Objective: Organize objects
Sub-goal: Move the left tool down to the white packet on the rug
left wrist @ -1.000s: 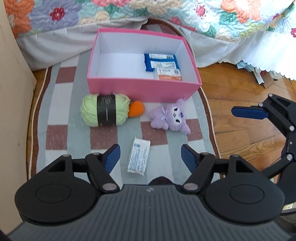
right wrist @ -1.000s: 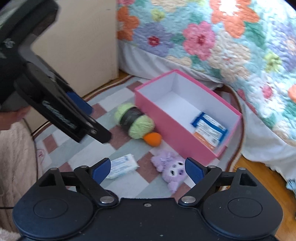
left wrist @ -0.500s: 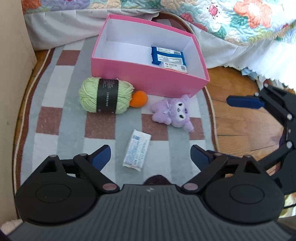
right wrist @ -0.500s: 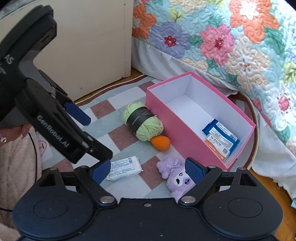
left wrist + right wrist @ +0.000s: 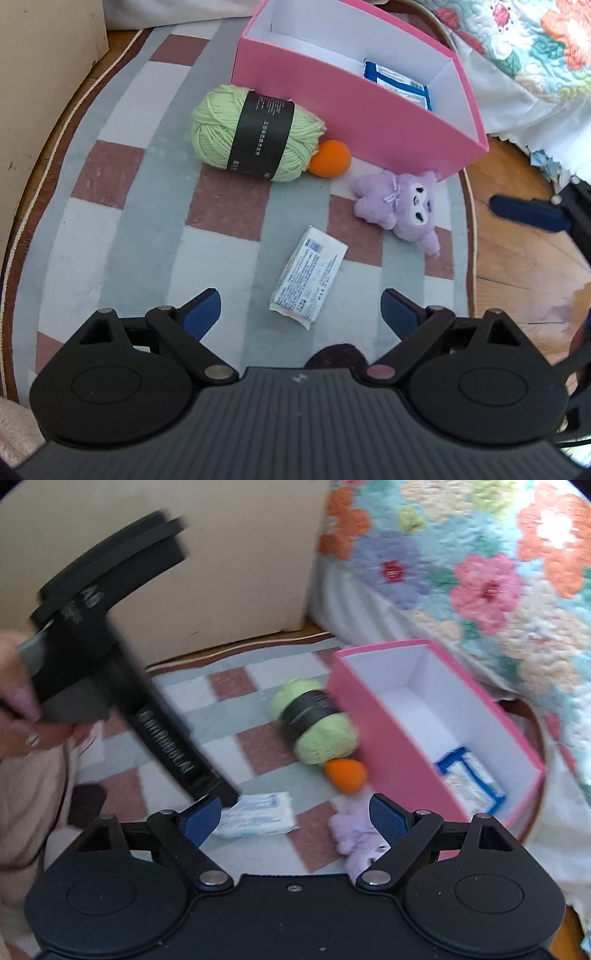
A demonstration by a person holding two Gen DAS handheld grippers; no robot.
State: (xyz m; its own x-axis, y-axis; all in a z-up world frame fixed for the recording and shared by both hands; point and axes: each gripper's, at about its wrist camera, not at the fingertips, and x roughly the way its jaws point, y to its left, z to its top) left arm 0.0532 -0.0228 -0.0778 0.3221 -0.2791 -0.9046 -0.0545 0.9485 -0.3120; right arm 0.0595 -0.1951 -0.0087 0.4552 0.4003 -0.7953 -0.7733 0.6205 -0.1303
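**Hovering over the rug, both tools gaping and empty**

Pointing steeply down at the checked rug, the left gripper is filling the bottom of the left wrist view. Its blue fingers are standing wide apart after widening a moment ago, and nothing is being gripped. The white packet is lying on the rug between and just above the tips, touching neither. In the right wrist view the same tool is crossing the left of the frame as a dark, blurred bar, with a hand wrapping its handle at the left edge.

The right gripper is also tilting downward, its jaws spread wide and holding nothing. The packet is showing just inside its left finger and the purple plush is sitting partly behind its right finger; contact cannot be judged through the blur. One blue finger of this tool is poking in at the right edge of the left wrist view.

Higher in the left wrist frame, the green yarn is resting near the pink box, the orange ball touching the yarn's right end. The plush is lying right of centre, just below the box. A blue packet is lying inside the box at the upper right.
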